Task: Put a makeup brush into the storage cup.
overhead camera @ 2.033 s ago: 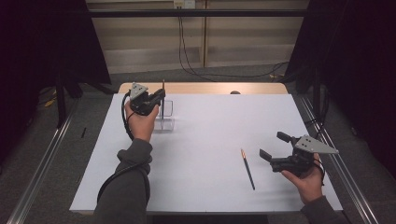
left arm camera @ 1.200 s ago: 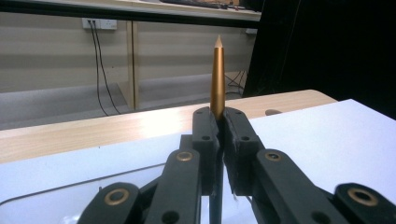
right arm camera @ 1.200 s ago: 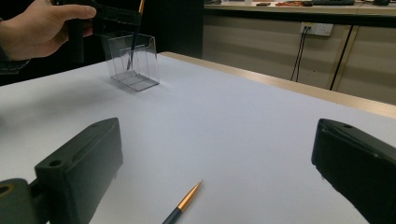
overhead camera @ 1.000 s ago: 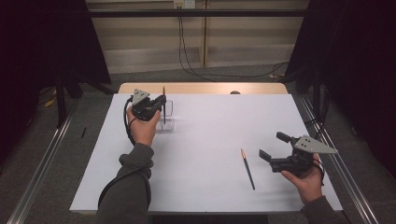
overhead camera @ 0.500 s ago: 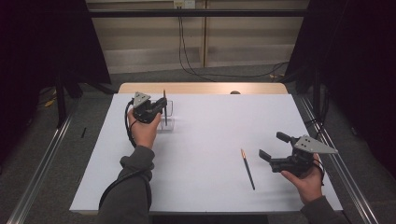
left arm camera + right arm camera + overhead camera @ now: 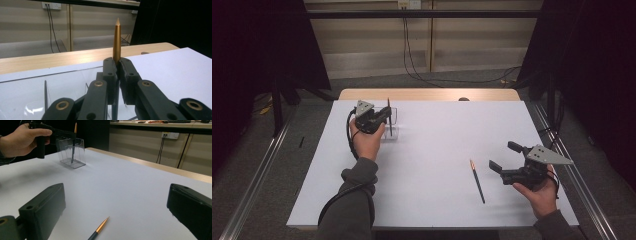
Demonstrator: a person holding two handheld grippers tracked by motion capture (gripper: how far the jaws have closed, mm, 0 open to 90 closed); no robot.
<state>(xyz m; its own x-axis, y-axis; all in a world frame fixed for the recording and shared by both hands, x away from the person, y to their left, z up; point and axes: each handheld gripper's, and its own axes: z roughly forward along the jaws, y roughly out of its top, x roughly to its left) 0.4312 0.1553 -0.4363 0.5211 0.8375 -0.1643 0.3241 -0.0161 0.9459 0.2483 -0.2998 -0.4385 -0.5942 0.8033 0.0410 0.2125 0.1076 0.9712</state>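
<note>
Pencil (image 6: 116, 40) upright, clamped in left tool (image 6: 382, 116), lower end inside clear holder (image 6: 393, 131) at worktop (image 6: 432, 150) far-left. Right tool (image 6: 504, 157) spread apart, empty, near second pencil (image 6: 477, 181) lying flat.

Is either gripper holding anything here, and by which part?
The left gripper clamps an upright pen just below its gold tip, over the clear holder. The right gripper is open, holding nothing.
</note>
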